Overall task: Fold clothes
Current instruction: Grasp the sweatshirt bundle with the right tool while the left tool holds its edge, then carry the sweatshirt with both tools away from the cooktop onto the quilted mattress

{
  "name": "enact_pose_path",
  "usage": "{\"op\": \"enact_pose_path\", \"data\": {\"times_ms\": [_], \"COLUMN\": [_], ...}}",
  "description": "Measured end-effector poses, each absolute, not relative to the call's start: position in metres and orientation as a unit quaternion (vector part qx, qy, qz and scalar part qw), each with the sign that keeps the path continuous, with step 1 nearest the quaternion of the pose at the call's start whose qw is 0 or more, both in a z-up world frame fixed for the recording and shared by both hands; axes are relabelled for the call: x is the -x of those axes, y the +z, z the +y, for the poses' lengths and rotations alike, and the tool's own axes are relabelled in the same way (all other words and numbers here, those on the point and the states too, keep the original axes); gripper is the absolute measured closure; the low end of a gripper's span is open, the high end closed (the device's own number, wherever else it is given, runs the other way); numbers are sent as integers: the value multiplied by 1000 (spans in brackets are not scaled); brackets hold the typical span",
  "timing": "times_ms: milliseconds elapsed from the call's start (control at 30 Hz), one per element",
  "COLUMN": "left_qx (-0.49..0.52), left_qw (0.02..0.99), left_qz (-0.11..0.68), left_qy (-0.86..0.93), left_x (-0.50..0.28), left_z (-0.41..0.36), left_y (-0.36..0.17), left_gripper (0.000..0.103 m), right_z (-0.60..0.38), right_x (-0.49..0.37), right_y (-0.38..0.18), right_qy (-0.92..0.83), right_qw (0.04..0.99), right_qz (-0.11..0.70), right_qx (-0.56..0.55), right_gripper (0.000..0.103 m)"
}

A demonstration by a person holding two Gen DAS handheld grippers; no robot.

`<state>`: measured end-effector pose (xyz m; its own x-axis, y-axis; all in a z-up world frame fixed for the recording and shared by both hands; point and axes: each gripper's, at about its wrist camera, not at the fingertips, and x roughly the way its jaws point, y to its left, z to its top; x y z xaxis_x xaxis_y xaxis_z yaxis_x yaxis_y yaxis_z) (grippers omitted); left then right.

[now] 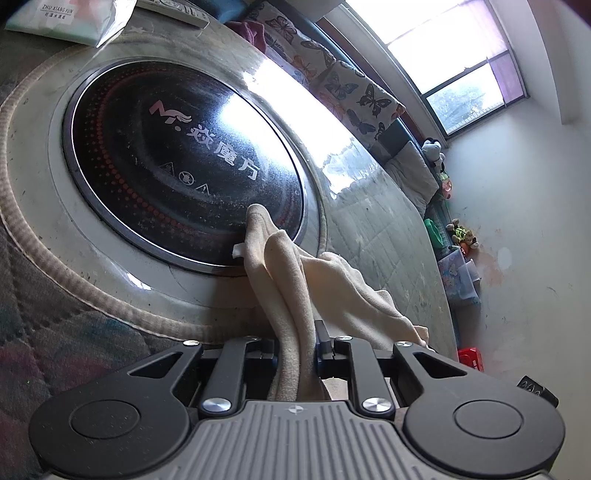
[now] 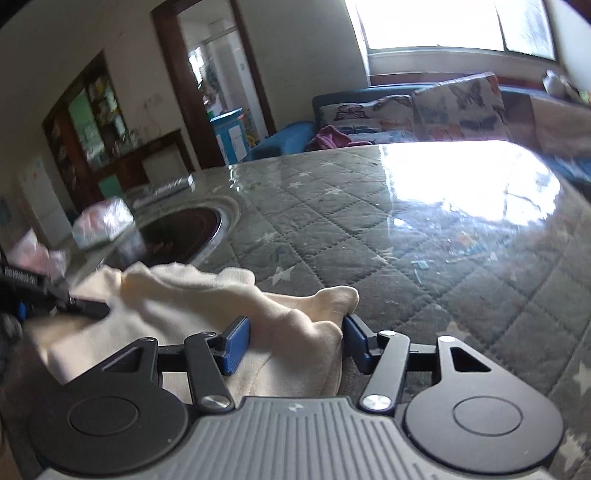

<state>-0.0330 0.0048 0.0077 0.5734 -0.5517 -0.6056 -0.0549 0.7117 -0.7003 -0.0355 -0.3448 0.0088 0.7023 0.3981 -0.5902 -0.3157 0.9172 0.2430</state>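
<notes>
A cream cloth garment (image 1: pixel 291 280) lies bunched on the glossy quilted table (image 1: pixel 388 236). My left gripper (image 1: pixel 295 347) is shut on a thick fold of it, and the cloth rises between the fingers toward the black round hotplate (image 1: pixel 177 158). In the right wrist view the same cream garment (image 2: pixel 207 299) spreads over the near left part of the table (image 2: pixel 369 229). My right gripper (image 2: pixel 295 332) stands open, its blue pads (image 2: pixel 236 343) on either side of a raised fold without pinching it. The left gripper's black finger (image 2: pixel 74 304) shows at the far left, on the cloth.
A white packet (image 1: pixel 70 18) and a remote (image 1: pixel 177 9) lie beyond the hotplate. A blue sofa with butterfly cushions (image 2: pixel 424 110) runs along the table's far side under a bright window (image 2: pixel 443 26). Toys and boxes (image 1: pixel 461 251) line the wall.
</notes>
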Motion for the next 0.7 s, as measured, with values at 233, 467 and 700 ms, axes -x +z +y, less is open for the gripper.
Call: {"op": "enact_pose_path", "data": {"times_ms": [233, 467, 700], "left_qx": [325, 299, 282], "left_qw": [828, 843, 845], "left_qz": [429, 409, 399], "left_qy": [-156, -181, -217], "left_x": [35, 40, 39], "left_z": [-2, -16, -41], "left_y": [14, 29, 40], "left_gripper": [86, 88, 88], "right_z": [-345, -349, -360], "right_x": [35, 59, 87], "right_y": [10, 25, 45], "right_qy": [182, 150, 108], "right_qw": [918, 937, 955], "right_qz": [343, 306, 269], "right_qx": [-78, -72, -55], "right_gripper": [89, 90, 90]}}
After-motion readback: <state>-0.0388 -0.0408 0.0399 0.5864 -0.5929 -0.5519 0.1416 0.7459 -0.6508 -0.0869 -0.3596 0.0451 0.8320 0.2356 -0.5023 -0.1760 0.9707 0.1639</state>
